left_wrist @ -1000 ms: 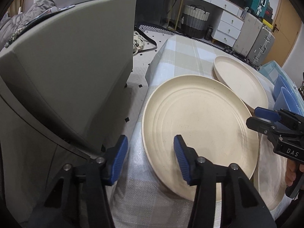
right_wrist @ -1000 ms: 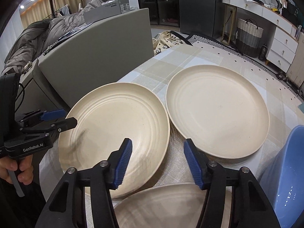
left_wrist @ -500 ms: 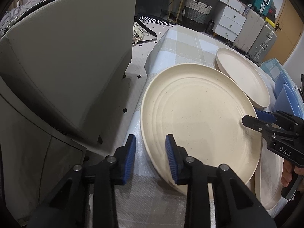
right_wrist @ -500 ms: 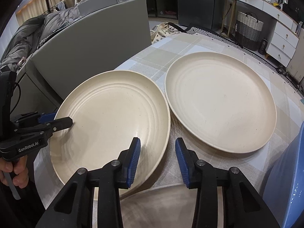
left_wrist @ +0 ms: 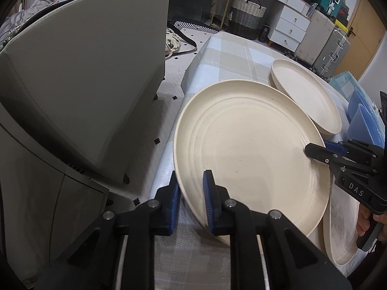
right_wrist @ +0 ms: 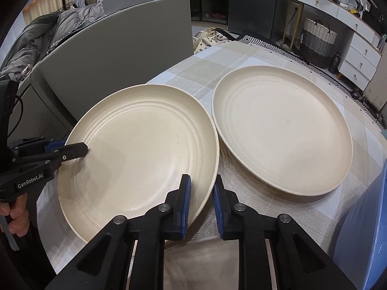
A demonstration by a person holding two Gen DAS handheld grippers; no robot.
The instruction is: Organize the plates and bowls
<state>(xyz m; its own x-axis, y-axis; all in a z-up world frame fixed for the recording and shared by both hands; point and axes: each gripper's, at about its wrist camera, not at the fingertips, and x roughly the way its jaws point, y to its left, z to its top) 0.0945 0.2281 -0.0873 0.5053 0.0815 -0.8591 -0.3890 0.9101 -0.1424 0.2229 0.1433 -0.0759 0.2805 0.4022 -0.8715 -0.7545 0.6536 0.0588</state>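
Both tongs are pinching the same cream plate [right_wrist: 140,149], which is sitting on the checked-cloth bench [right_wrist: 241,58] w/ its rim overhanging the bench edge. Left tongs [left_wrist: 191,194] have just been closing and are clamping its rim on one side; right tongs [right_wrist: 202,201] (also just closing) are gripping the opposite rim. A 2nd cream plate [right_wrist: 280,135] is lying just beside it, a 3rd [left_wrist: 341,236] is partly tucked under it, and blue bowls [left_wrist: 365,123] are standing nearby.
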